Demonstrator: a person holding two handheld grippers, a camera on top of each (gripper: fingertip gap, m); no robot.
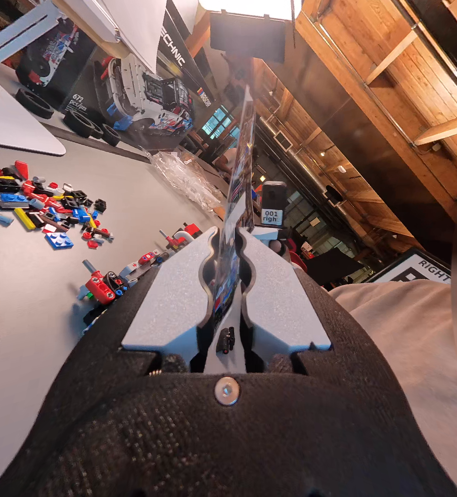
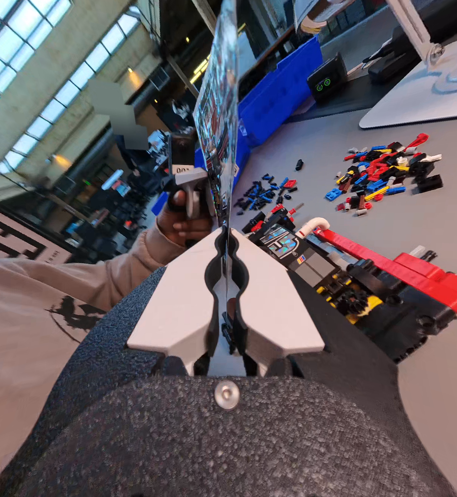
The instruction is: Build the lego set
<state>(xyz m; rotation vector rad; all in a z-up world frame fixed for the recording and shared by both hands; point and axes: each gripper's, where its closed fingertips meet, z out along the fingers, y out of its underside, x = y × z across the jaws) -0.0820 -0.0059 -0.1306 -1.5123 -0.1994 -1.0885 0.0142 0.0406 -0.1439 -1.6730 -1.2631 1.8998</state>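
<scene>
Both grippers are shut on one thin, glossy printed sheet, seen edge-on and held up off the table. In the left wrist view my left gripper point(image 1: 228, 231) pinches the sheet point(image 1: 242, 166); the right gripper point(image 1: 273, 204) shows beyond it. In the right wrist view my right gripper point(image 2: 226, 231) pinches the same sheet point(image 2: 218, 121); the left gripper point(image 2: 192, 185), held by a hand, grips it farther along. The partly built red and black lego car point(image 2: 356, 271) lies on the grey table to the right. Loose bricks point(image 2: 383, 172) lie in a pile, also seen in the left wrist view point(image 1: 33, 201).
Small blue and black pins point(image 2: 265, 191) lie scattered near the car. A lego box point(image 1: 130, 88), black tyres point(image 1: 79, 123) and a clear plastic bag point(image 1: 187, 177) sit at the table's back. A blue bin point(image 2: 275, 99) and a white stand base point(image 2: 423, 94) stand nearby. There is about 12 centimetres between the tips of the two grippers.
</scene>
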